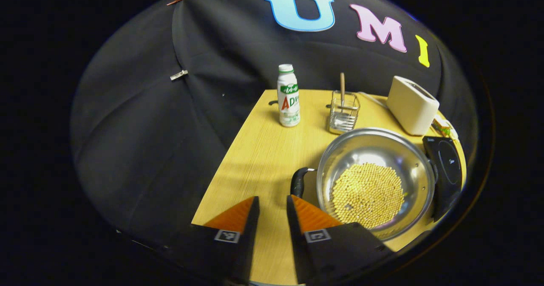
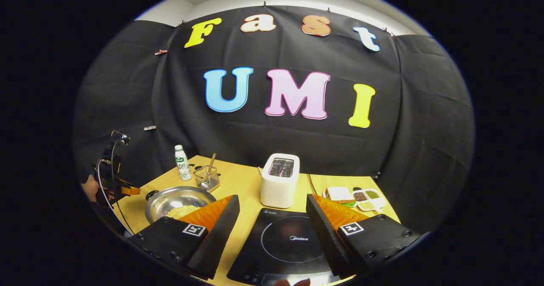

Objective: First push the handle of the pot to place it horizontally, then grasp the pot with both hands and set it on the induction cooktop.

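In the left gripper view, the left gripper (image 1: 272,211) hovers over the near part of the wooden desk (image 1: 263,150), its jaws released with a narrow gap of bare wood between them. Just right of its fingers sits the pot (image 1: 376,179), a shiny steel bowl-shaped vessel with a heap of pale yellow beans (image 1: 367,194) in its bottom. The pot's dark handle (image 1: 298,182) juts from its left rim, close ahead of the right-hand finger but apart from it. The black induction cooktop (image 1: 444,171) lies right beside the pot on its far right side. Farther back stand a white bottle (image 1: 288,95), a wire basket (image 1: 343,114) with a wooden utensil upright in it, and a cream toaster (image 1: 411,105).

In the right gripper view, the right gripper (image 2: 272,218) hangs above the induction cooktop (image 2: 282,245) with its jaws spread wide, holding nothing. The pot (image 2: 176,205) rests on the desk (image 2: 238,179) to the cooktop's left, partly hidden behind the gripper's left-hand finger. The toaster (image 2: 279,179) stands just behind the cooktop, with a tray of food (image 2: 355,196) to its right. At the far left edge, a hand (image 2: 91,188) holds the other gripper near the pot.
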`<control>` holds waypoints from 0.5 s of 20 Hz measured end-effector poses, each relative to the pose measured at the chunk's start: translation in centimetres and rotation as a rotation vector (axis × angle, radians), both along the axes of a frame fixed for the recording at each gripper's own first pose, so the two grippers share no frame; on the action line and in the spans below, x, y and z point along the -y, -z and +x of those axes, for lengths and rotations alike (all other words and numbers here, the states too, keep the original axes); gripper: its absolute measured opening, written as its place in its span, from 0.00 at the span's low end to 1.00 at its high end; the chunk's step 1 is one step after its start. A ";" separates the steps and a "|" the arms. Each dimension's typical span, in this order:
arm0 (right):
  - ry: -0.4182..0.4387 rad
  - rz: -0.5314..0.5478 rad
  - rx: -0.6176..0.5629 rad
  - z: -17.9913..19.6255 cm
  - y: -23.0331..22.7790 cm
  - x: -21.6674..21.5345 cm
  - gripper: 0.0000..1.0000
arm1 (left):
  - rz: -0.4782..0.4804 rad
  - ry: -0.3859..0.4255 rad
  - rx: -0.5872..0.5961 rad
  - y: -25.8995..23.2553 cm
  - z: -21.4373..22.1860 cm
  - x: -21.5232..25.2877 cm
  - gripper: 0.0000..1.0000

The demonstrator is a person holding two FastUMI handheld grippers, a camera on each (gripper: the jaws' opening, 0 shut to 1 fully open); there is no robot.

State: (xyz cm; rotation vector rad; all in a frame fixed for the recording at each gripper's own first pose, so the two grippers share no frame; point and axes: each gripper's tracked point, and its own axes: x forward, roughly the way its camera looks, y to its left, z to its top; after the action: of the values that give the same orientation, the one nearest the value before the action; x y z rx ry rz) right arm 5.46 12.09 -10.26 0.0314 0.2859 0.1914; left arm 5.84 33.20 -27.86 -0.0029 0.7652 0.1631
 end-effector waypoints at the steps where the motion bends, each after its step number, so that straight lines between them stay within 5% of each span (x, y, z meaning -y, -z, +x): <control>1: -0.017 0.008 -0.017 0.5 0.7 -1.1 0.98 | -0.005 0.010 0.008 -0.4 0.1 0.5 0.61; 3: -0.043 0.020 -0.060 1.2 2.5 -3.1 0.98 | 0.012 0.045 0.022 -0.5 1.1 0.9 0.99; 10: -0.080 0.040 -0.255 3.8 10.0 -8.2 0.98 | -0.072 0.119 -0.075 3.3 3.3 3.2 0.98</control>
State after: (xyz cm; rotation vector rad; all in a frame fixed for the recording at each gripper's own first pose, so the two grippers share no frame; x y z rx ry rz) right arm 9.22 20.28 -20.22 0.0847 0.5382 0.2731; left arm 9.16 30.03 -31.12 -0.0201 0.8434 0.0227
